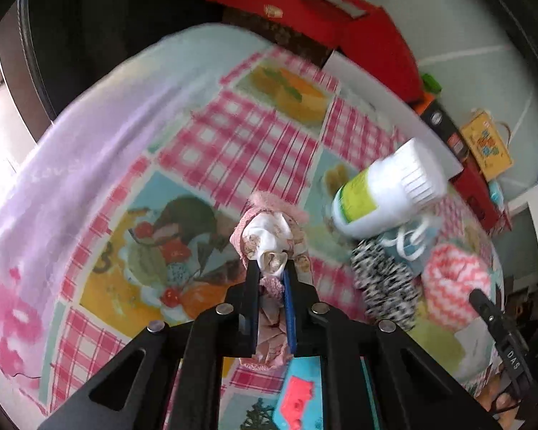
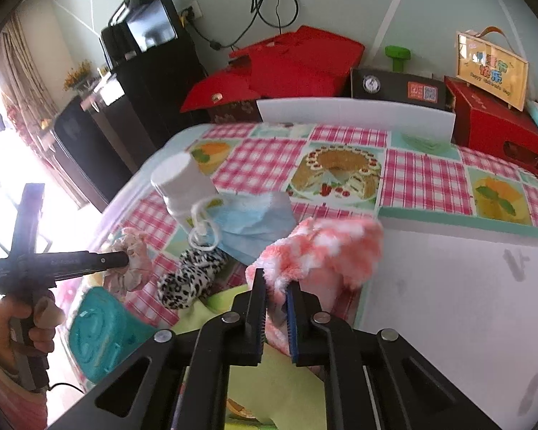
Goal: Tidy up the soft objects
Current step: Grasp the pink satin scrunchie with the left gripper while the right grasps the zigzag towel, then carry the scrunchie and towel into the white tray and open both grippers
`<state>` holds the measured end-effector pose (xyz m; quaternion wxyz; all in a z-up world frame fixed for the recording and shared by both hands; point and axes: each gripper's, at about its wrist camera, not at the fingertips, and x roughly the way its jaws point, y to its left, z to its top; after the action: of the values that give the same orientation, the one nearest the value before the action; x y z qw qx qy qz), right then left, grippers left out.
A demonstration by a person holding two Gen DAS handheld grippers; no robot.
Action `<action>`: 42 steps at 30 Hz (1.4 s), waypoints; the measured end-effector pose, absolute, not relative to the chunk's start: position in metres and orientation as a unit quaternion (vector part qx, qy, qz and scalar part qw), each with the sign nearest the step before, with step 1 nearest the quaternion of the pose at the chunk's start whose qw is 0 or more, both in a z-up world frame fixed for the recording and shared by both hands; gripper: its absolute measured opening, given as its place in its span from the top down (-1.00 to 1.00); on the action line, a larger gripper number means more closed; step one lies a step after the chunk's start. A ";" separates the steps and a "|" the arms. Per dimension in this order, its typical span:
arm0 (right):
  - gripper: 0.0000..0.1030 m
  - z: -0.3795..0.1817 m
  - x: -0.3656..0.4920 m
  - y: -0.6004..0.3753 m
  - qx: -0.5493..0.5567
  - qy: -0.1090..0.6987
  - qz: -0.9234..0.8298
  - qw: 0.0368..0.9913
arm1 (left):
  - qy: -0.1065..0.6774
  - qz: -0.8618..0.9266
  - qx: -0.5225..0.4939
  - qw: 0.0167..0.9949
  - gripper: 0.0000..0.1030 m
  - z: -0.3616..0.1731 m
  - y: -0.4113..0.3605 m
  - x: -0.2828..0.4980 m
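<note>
My left gripper (image 1: pixel 272 268) is shut on a pink and white printed scrunchie (image 1: pixel 269 229), whose bunched fabric bulges past the fingertips; from the right wrist view the same gripper (image 2: pixel 125 259) grips that scrunchie (image 2: pixel 134 263). My right gripper (image 2: pixel 276 281) is shut on the edge of a fluffy pink and white striped cloth (image 2: pixel 326 247), seen in the left view as a chevron bundle (image 1: pixel 455 283). A black and white leopard scrunchie (image 2: pixel 192 277) and a blue face mask (image 2: pixel 254 222) lie between the two grippers.
A white bottle (image 2: pixel 183 184) lies tipped on the checked tablecloth (image 2: pixel 423 179) beside the mask. A teal lid (image 2: pixel 97 337) and a green cloth (image 2: pixel 283 376) sit near the front. A white board (image 2: pixel 459 304) lies at right. Red boxes (image 2: pixel 297 61) stand behind.
</note>
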<state>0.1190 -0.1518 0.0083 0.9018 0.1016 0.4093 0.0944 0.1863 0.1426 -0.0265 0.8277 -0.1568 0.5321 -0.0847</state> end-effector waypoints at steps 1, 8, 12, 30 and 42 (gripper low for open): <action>0.81 0.011 0.119 -0.153 0.103 0.406 0.095 0.903 | 0.520 -0.085 -0.157 0.835 0.77 -0.017 0.142 0.184; 0.81 0.050 0.103 -0.169 0.121 0.349 0.104 0.923 | 0.458 -0.093 -0.156 0.870 0.77 0.049 0.136 0.173; 0.81 0.078 0.089 -0.185 0.128 0.311 0.096 0.937 | 0.426 -0.106 -0.148 0.886 0.77 0.084 0.120 0.167; 0.81 0.123 0.023 -0.314 0.165 0.249 -0.068 0.952 | 0.404 -0.237 -0.082 0.880 0.77 0.137 -0.042 0.161; 0.81 0.094 0.003 -0.381 0.209 0.271 -0.135 0.930 | 0.447 -0.293 -0.053 0.844 0.77 0.087 -0.148 0.150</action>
<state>0.0034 -0.3810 0.0937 0.9298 0.2090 0.2715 -0.1347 0.1504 -0.1483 0.0873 0.8435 -0.0528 0.4469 -0.2933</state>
